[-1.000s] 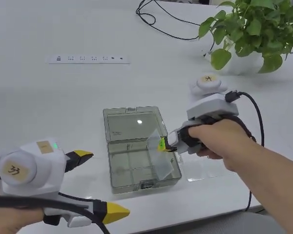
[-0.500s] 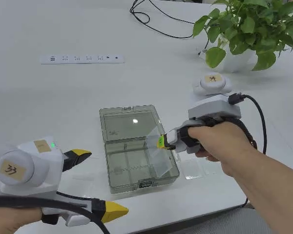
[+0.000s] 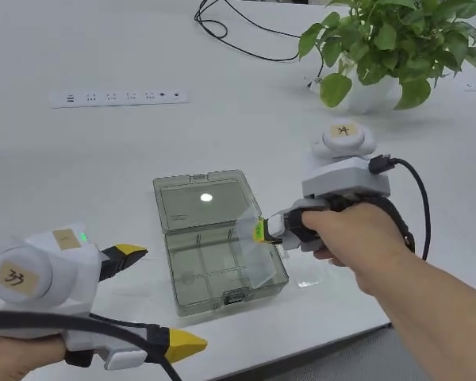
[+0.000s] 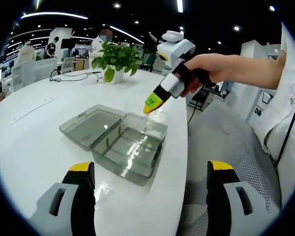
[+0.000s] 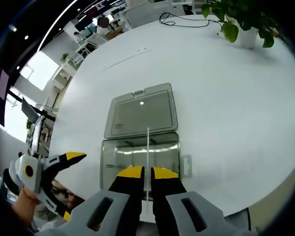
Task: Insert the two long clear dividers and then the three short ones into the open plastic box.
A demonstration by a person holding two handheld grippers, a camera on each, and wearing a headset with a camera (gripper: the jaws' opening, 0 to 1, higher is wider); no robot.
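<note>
The open clear plastic box (image 3: pixel 192 274) lies near the table's front edge with its lid (image 3: pixel 202 198) flat behind it. Faint partition lines show in its base. My right gripper (image 3: pixel 260 231) is shut on a clear divider (image 3: pixel 254 258), which hangs tilted over the right part of the base, its lower edge down inside it. In the right gripper view the divider (image 5: pixel 148 142) is edge-on between the shut jaws (image 5: pixel 147 172), above the box (image 5: pixel 120 157). My left gripper (image 3: pixel 157 298) is open and holds nothing, left of the box. From it I see the box (image 4: pixel 108 140) and the right gripper (image 4: pixel 152 102).
More clear dividers (image 3: pixel 321 278) lie flat on the table right of the box. A white round device (image 3: pixel 343 137) and a potted plant (image 3: pixel 381 48) stand at the back right. A power strip (image 3: pixel 115 98) and black cables (image 3: pixel 238 32) lie far back. The table edge (image 3: pixel 317 341) runs close in front.
The head camera has shifted a little. The right gripper still holds the divider over the box's right side in much the same place. The left gripper has stayed open and still.
</note>
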